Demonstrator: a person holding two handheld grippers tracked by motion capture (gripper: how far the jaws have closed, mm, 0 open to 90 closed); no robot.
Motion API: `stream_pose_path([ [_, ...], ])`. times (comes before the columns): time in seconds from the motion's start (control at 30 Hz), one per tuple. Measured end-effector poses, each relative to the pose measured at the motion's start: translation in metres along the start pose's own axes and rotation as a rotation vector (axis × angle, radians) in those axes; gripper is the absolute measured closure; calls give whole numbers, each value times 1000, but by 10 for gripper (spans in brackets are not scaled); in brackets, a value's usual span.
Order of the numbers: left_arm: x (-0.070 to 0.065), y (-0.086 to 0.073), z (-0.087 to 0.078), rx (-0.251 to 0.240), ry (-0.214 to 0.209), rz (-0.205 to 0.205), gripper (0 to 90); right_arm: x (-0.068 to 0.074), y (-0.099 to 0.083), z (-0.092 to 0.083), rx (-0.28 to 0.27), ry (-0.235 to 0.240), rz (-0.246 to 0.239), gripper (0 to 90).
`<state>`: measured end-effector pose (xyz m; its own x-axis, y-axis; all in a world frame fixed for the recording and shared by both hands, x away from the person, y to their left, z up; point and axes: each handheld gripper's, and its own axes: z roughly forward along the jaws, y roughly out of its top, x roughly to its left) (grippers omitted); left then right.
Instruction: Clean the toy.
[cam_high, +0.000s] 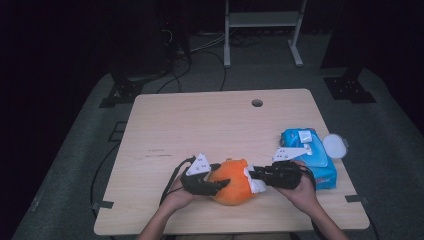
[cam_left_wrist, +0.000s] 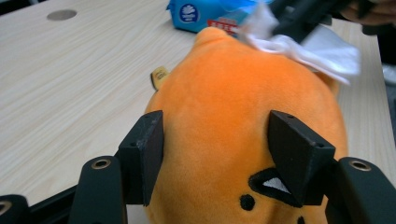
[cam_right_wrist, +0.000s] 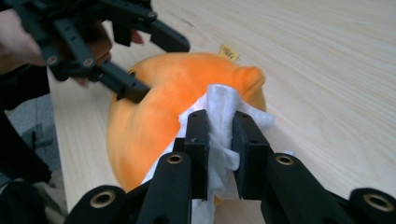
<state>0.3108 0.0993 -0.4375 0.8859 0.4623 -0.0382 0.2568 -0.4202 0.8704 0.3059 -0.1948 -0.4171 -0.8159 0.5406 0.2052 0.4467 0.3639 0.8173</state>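
- While the orange plush toy (cam_high: 231, 181) sits near the front edge of the wooden table (cam_high: 200, 120), you close in on it from both sides.
- Your left gripper (cam_left_wrist: 215, 154) has its jaws spread wide around the toy's body, both pads pressed against the fabric.
- Your right gripper (cam_right_wrist: 219, 149) is clamped on a white tissue (cam_right_wrist: 219, 112), and the tissue lies against the toy's upper side, by a small ear-like bump.
- A blue pack of wipes (cam_high: 307, 155) rests just beyond your right hand (cam_high: 300, 187), with a round white lid (cam_high: 334, 146) beside it near the table's right edge.
- A small yellow tag (cam_left_wrist: 159, 76) shows at the toy's far side.
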Motion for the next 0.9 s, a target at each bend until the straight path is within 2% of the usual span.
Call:
stream_pose_path([
  [0.07,1,-1,1,-10,-15,-4,378,2,0,-1,7,0,-9,769],
  [0.13,-1,-1,3,-24,-37,26,382,4,2,-1,4,-8,-16,770],
  [0.2,-2,-1,5,-32,-54,39,377,4,5,-1,-12,-4,-11,770],
  [0.33,-3,1,3,-11,-31,33,378,2,6,2,-9,0,-5,769],
  [0.47,-2,0,2,-4,-19,9,380,5,1,-1,37,19,-29,770],
  [0.6,2,-2,2,-15,-32,-1,377,12,-1,-3,112,60,-88,770],
  [0.67,3,-2,4,-18,-40,-7,378,14,1,-3,114,50,-102,770],
  [0.8,3,-2,5,-23,-44,-6,375,10,6,0,68,17,-69,769],
  [0.9,3,-2,4,-21,-43,-31,362,5,3,1,53,31,-39,769],
])
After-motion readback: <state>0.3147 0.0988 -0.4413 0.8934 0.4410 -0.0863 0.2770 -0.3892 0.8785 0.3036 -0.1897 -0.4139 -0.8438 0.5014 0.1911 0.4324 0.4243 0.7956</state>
